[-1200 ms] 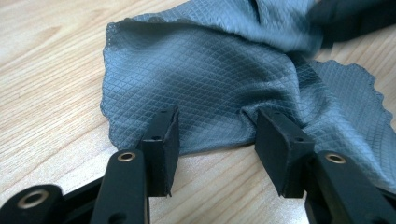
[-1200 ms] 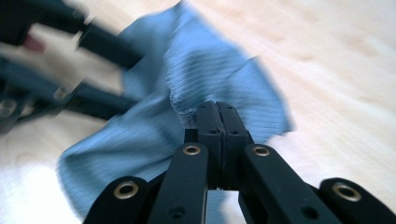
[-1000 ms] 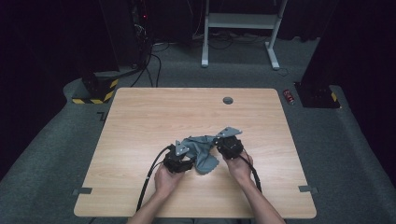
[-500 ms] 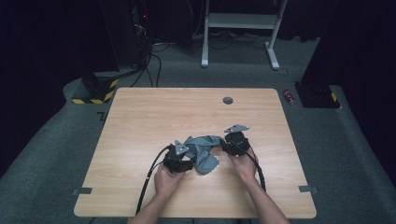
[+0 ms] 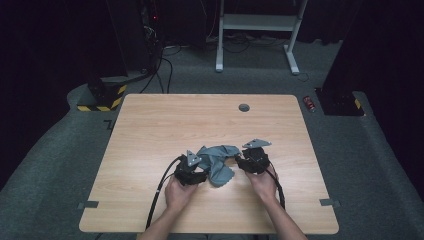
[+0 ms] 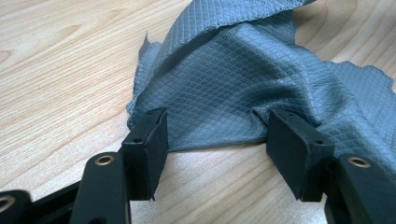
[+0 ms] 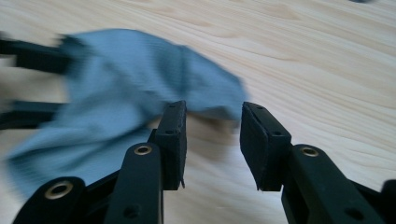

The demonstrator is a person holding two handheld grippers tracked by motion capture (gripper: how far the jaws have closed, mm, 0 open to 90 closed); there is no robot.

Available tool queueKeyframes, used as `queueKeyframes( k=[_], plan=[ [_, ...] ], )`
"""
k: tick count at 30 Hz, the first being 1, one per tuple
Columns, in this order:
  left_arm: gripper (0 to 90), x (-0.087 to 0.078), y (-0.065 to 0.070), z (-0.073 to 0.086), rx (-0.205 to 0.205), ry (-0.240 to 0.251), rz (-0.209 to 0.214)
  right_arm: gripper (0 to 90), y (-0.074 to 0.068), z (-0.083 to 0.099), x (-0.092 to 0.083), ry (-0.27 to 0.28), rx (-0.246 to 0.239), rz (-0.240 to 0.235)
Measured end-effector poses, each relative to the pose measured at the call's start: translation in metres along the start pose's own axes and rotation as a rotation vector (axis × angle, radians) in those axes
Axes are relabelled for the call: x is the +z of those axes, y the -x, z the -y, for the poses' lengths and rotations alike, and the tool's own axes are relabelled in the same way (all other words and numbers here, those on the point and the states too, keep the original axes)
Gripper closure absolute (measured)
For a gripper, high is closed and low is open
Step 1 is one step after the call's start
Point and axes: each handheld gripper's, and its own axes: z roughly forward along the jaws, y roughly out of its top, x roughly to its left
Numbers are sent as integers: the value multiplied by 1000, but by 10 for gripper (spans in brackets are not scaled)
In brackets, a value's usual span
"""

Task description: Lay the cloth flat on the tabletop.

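Note:
A crumpled grey-blue cloth (image 5: 218, 159) with a diamond weave lies on the wooden table (image 5: 200, 120) between both grippers. My left gripper (image 5: 202, 168) points at its left side. In the left gripper view the jaws (image 6: 215, 116) stand wide apart, having just been opening, and the cloth (image 6: 233, 79) edge lies loose between the pads, which do not press on it. My right gripper (image 5: 241, 161) is at the cloth's right edge. Its jaws (image 7: 213, 107) have just been opening, with nothing between them; the blurred cloth (image 7: 121, 88) lies just beyond the tips.
A round cable grommet (image 5: 244, 107) sits near the table's far edge. Black cables (image 5: 160, 185) trail from both grippers toward the near edge. On the floor are a red can (image 5: 311, 103) at the right and a white frame (image 5: 260, 30) behind.
The right gripper has let go of the cloth and shifted slightly to the right. The cloth's right side has dropped onto the table. The left hand has stayed in place.

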Motion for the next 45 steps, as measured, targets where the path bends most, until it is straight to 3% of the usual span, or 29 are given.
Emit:
queueKeyframes(
  k=[3, 5, 7, 8, 10, 12, 15, 18, 21, 24, 28, 31, 34, 36, 39, 43, 45],
  plan=[
    [463, -3, 0, 2, -6, 9, -14, 626, -13, 9, 1, -4, -33, -75],
    [585, -4, -2, 3, 1, 11, -21, 639, -25, 19, 13, -72, -82, -100],
    [657, -5, -3, 3, 1, 13, -25, 663, -28, 22, 22, -95, -88, -118],
    [657, -5, -5, 3, 6, 10, -31, 663, -28, 22, 22, -95, -88, -118],
    [753, -5, -5, 3, 5, 10, -38, 714, -29, 23, 28, -101, -89, -124],
    [792, -5, -6, 1, 15, -2, -46, 799, -31, 22, 28, -109, -109, -99],
    [895, -5, -10, -4, 32, -41, -25, 896, -31, 21, 26, -121, -140, -84],
    [900, -6, -13, -7, 37, -56, 2, 898, -32, 23, 24, -119, -141, -86],
    [900, -9, -18, -11, 29, -52, 25, 898, -30, 21, 13, -69, -126, -88],
    [891, -10, -21, -13, -19, -36, 73, 886, -29, 19, 9, -53, -128, -87],
    [756, -4, -18, -14, -22, -46, 92, 703, -34, 19, 13, -62, -146, -91],
    [607, 2, -16, -14, -36, -63, 76, 658, -37, 21, 24, -105, -167, -75],
    [626, 4, -14, -15, -32, -63, 44, 700, -37, 23, 26, -106, -167, -85],
    [695, 5, -13, -15, -19, -60, 17, 807, -37, 25, 26, -102, -175, -92],
    [865, 5, -16, -16, -30, -70, 22, 890, -40, 24, 25, -113, -203, -88],
    [890, 7, -15, -26, 28, -129, 25, 895, -38, 24, 24, -119, -168, -101],
    [892, 5, -19, -32, 14, -123, 47, 896, -39, 26, 18, -97, -171, -103]
  ],
)
